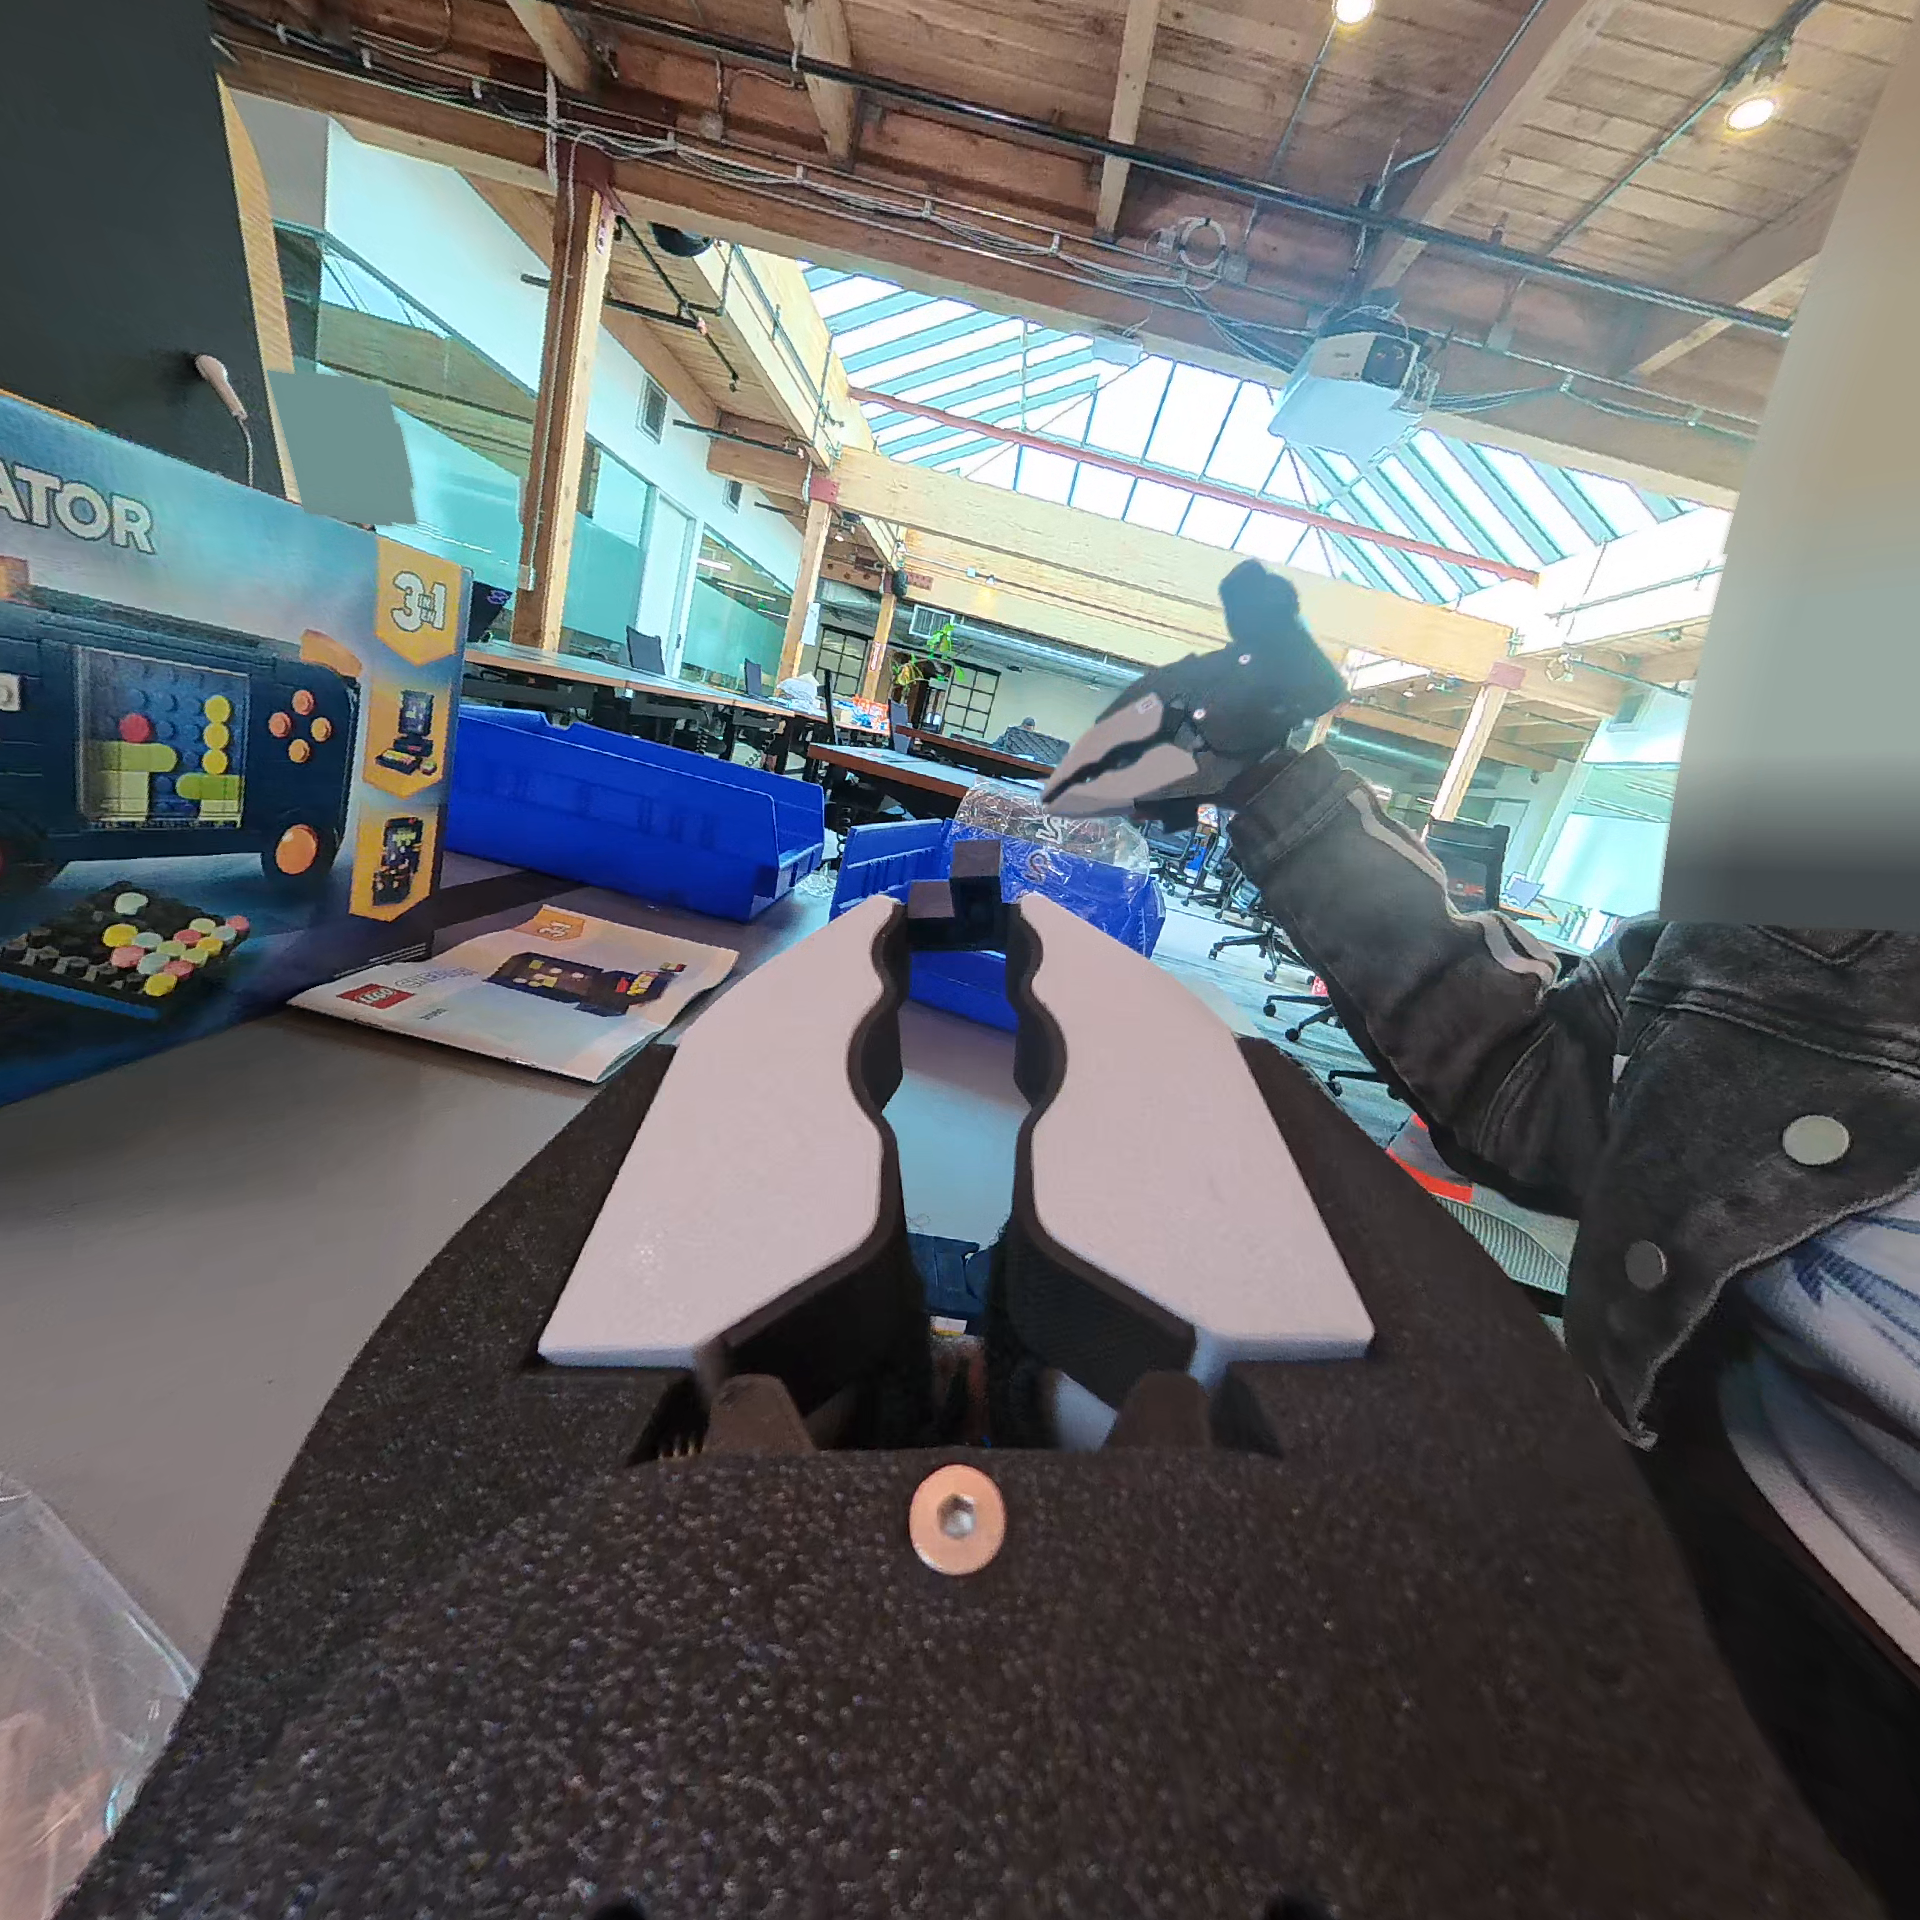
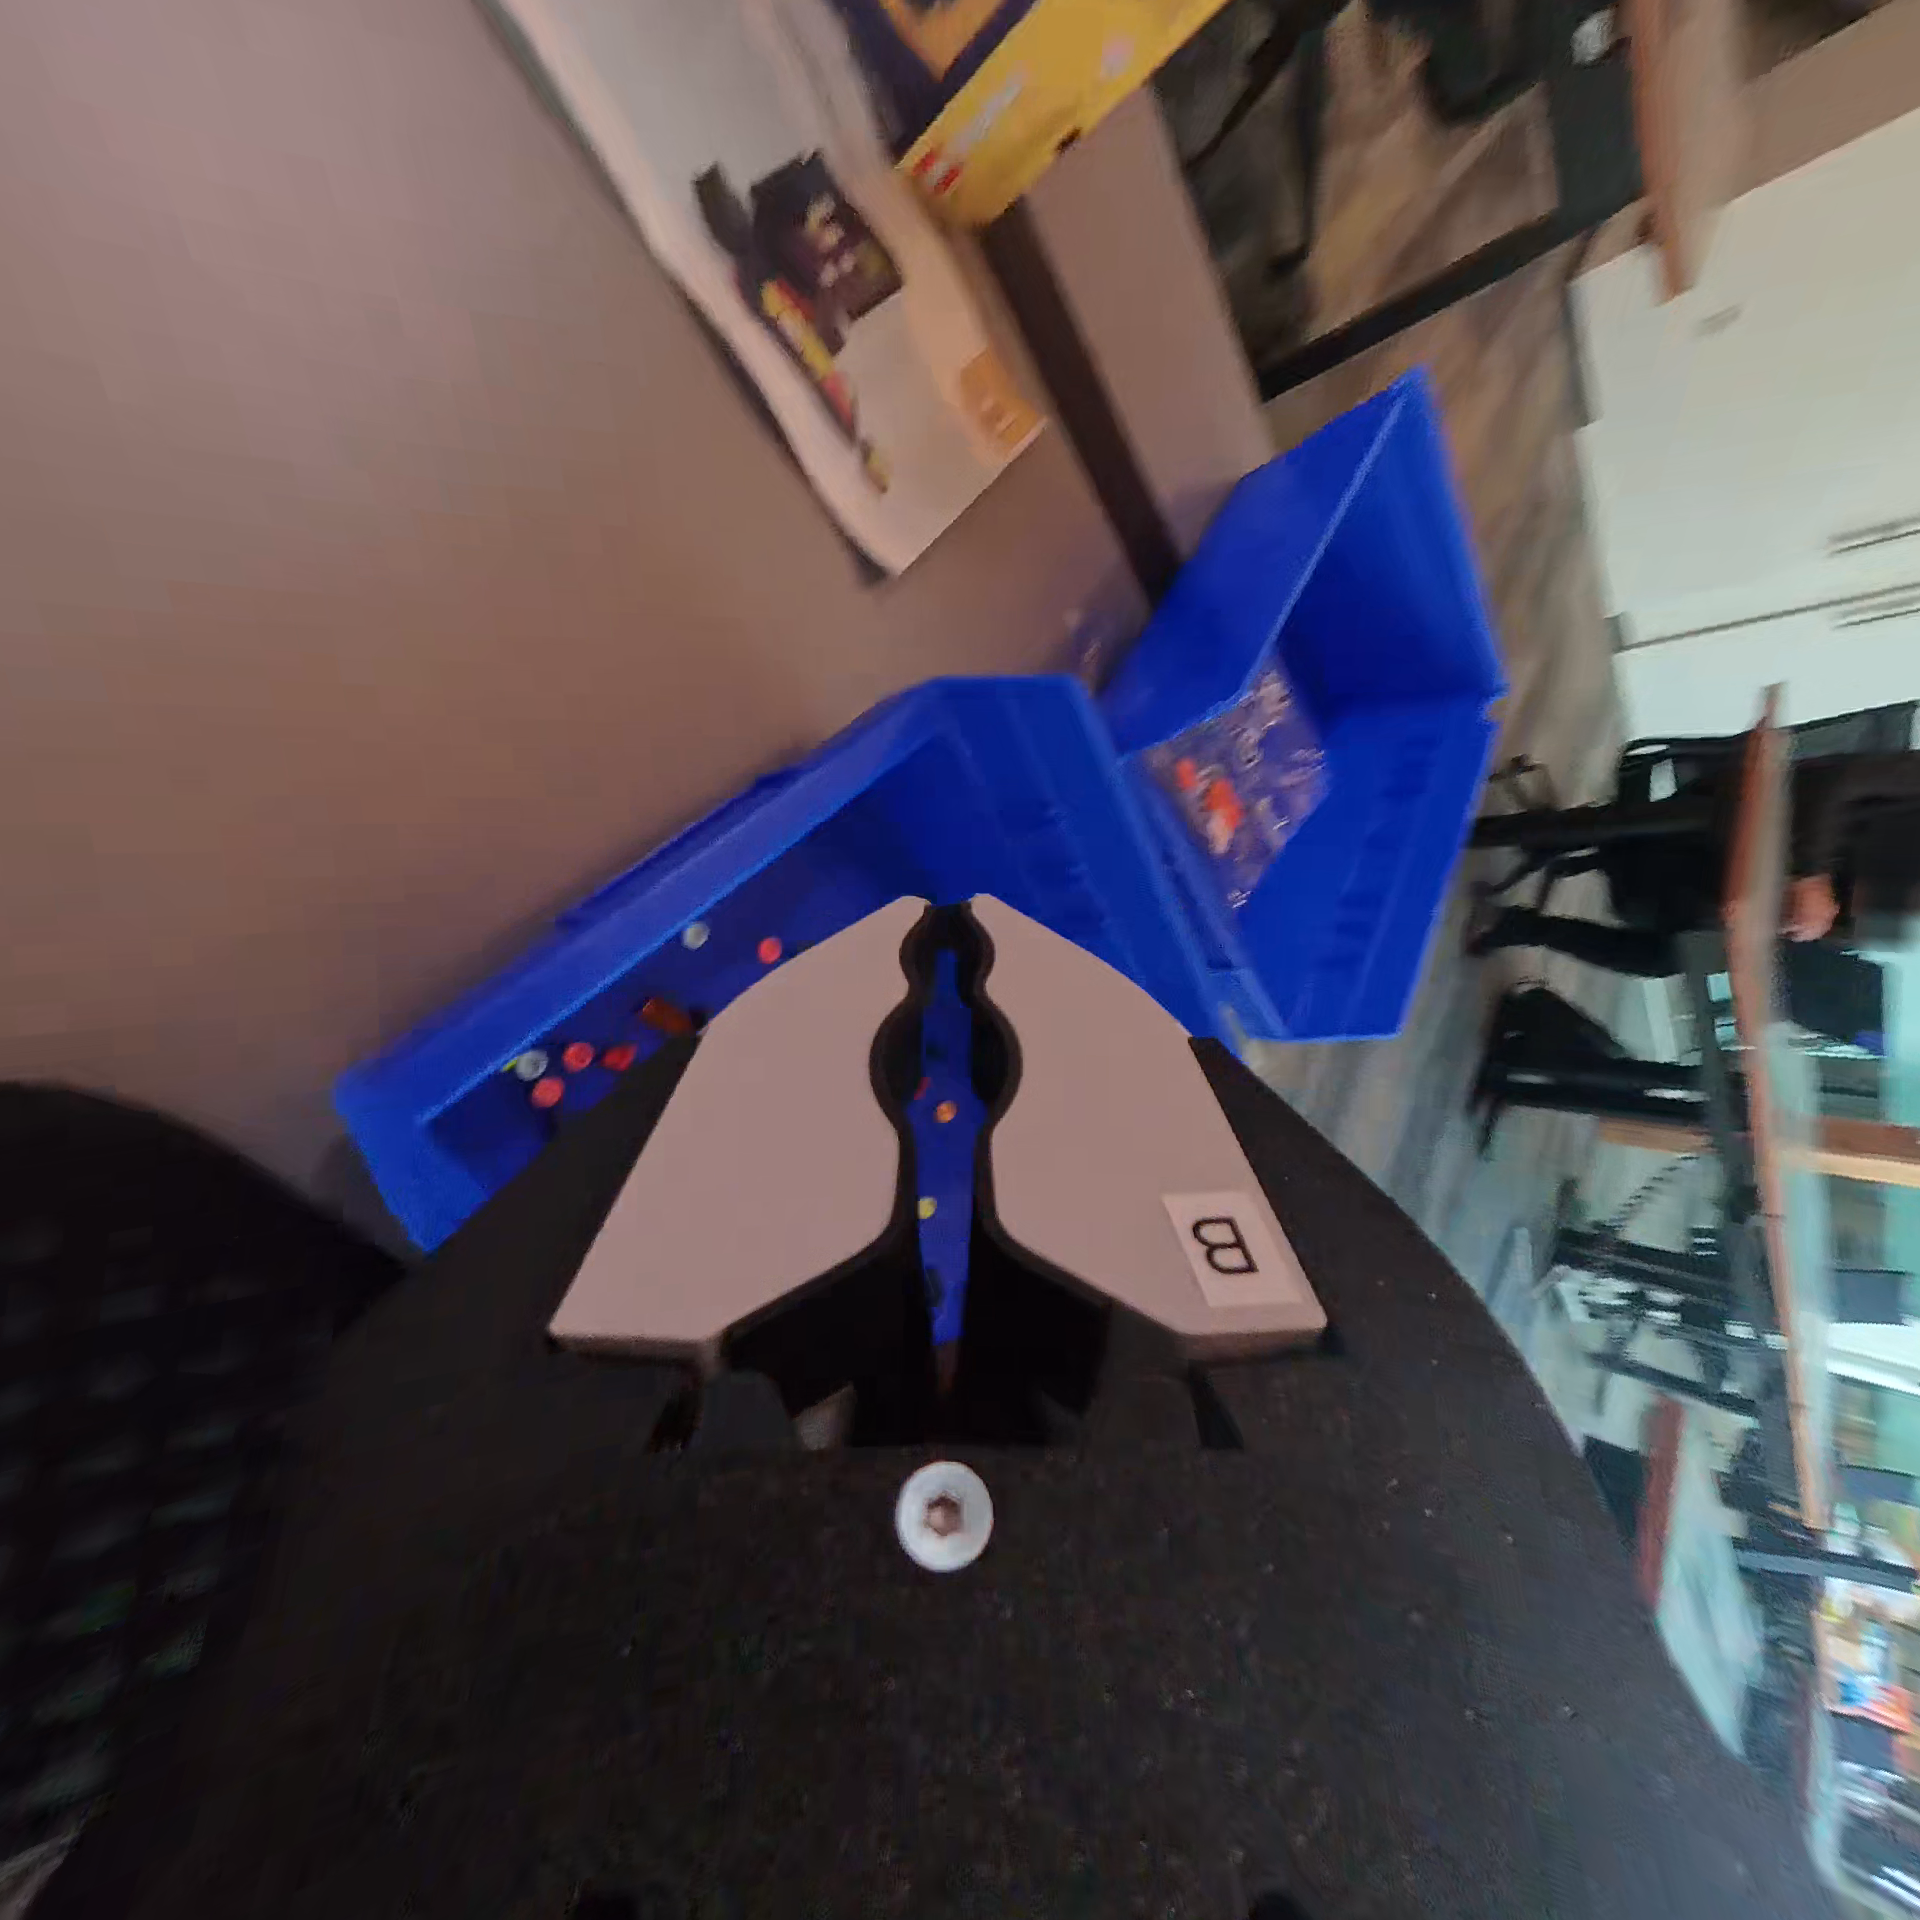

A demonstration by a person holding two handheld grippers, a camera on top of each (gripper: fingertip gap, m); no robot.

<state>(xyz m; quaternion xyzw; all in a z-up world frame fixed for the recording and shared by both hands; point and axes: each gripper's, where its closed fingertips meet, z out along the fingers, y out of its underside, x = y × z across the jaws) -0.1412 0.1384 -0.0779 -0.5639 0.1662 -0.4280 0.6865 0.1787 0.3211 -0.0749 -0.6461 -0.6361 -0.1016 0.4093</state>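
Note:
My left gripper is shut on a small black brick piece, held at the fingertips above the grey table. The right gripper shows farther off in the left wrist view, held by a gloved hand in a dark denim sleeve, with its jaws together above a blue bin. In the blurred, tilted right wrist view my right gripper is shut, with nothing visible between its tips. It hangs over a blue bin that holds several small coloured round studs.
A second blue bin holds a clear bag of pieces; this bag also shows in the left wrist view. A long blue bin, a brick-set box and an instruction booklet lie on the left. Clear plastic lies at the near left. The tips of one gripper are about 35 cm away from the tips of the other.

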